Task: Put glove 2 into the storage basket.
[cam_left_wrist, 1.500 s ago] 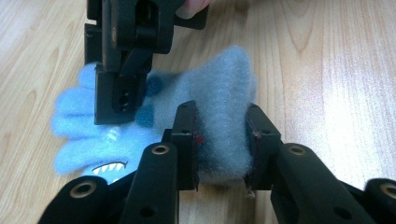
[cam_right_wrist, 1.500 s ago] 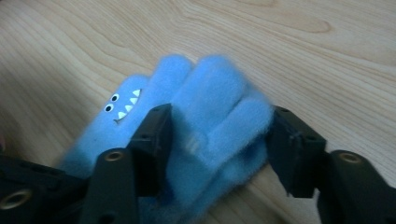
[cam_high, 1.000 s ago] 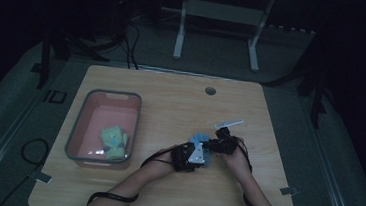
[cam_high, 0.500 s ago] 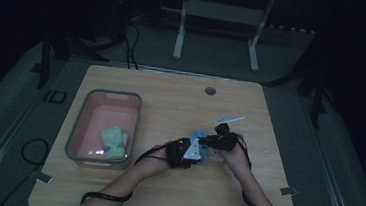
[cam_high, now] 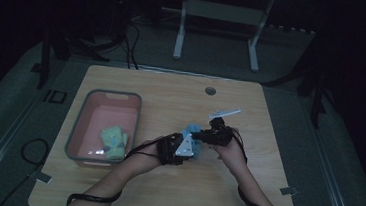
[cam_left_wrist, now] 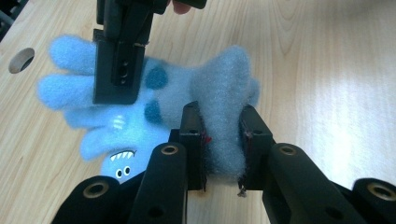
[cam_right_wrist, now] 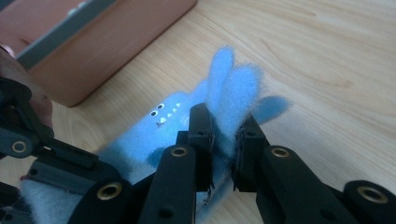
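A fuzzy light-blue glove (cam_high: 191, 135) with dark blue spots and a small cartoon face hangs just above the wooden table (cam_high: 171, 102), stretched between both grippers. In the left gripper view, my left gripper (cam_left_wrist: 223, 140) is shut on the glove's cuff (cam_left_wrist: 219, 88), and the right gripper (cam_left_wrist: 119, 79) pinches the fingers at the upper left. In the right gripper view, my right gripper (cam_right_wrist: 224, 135) is shut on a glove finger (cam_right_wrist: 233, 88), with the left gripper (cam_right_wrist: 60, 163) at the lower left. From above, the left gripper (cam_high: 192, 147) and right gripper (cam_high: 197, 133) meet at the glove.
A pink bin with a grey rim (cam_high: 76, 124) stands at the table's left and holds a pale green fabric item (cam_high: 114, 139). Its side (cam_right_wrist: 93, 51) lies close behind the glove. A cable hole (cam_high: 210, 91) sits near the far edge. Cables trail from both grippers.
Both hands have risen with the glove held between them and have shifted slightly left and farther up the table. Both grips look the same.
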`<action>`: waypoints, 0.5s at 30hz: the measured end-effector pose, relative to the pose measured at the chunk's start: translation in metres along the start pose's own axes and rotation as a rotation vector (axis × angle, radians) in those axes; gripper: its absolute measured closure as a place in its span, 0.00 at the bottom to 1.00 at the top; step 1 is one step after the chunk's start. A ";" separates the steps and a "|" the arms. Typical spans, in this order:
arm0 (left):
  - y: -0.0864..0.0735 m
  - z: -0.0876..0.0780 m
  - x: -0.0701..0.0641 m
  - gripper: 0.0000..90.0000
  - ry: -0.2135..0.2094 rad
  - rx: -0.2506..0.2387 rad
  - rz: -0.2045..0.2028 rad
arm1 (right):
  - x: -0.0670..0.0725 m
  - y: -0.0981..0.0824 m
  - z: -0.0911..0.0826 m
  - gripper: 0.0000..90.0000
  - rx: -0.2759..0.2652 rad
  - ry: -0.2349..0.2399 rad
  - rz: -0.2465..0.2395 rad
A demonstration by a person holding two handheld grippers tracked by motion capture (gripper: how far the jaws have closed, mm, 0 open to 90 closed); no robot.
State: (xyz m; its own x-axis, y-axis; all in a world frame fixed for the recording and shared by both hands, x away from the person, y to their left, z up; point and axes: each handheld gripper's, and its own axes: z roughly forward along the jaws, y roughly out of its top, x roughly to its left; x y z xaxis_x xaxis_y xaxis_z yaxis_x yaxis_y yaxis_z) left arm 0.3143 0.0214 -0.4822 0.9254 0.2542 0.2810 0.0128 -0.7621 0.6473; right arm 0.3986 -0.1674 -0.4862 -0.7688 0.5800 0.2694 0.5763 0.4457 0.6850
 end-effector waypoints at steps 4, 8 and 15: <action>-0.002 -0.010 0.003 0.85 0.004 0.011 0.000 | 0.008 0.009 0.001 0.90 -0.007 0.004 -0.019; -0.005 -0.020 0.005 0.85 0.015 0.012 -0.008 | 0.016 0.018 0.004 0.90 -0.009 0.011 -0.033; -0.011 -0.039 0.009 0.85 0.034 0.027 -0.013 | 0.032 0.036 0.009 0.90 -0.018 0.022 -0.067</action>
State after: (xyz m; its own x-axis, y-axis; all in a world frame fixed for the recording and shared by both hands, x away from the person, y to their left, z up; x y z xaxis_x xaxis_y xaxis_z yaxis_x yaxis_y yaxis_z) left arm 0.3076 0.0557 -0.4589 0.9119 0.2837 0.2966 0.0355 -0.7745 0.6316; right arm 0.3974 -0.1266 -0.4591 -0.8118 0.5336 0.2372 0.5181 0.4708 0.7141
